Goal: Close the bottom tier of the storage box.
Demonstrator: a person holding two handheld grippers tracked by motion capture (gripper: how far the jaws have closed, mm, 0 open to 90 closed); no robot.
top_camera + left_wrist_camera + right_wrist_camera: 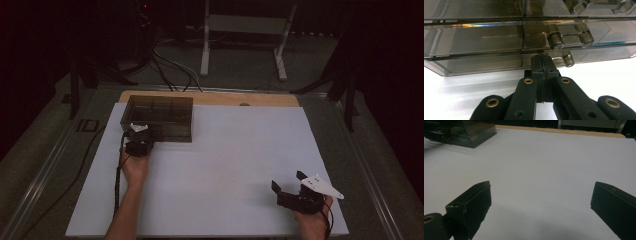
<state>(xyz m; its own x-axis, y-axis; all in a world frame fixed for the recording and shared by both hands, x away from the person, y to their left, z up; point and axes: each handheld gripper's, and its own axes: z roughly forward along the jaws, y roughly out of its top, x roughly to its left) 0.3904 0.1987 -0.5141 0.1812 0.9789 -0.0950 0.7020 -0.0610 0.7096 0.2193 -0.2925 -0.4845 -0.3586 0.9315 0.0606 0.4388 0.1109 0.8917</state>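
Left gripper (138, 141): jaws pressed together, tips at the near wall of the smoky transparent box (159, 117), directly ahead of it; whether anything is pinched between them cannot be told. Latch (570, 40) on the box: just above and to the right of the jaw tips. Right gripper (290, 187): jaws spread wide, empty, over bare white board (240, 165), well apart from the box. Wooden table edge (270, 99): beyond the board.
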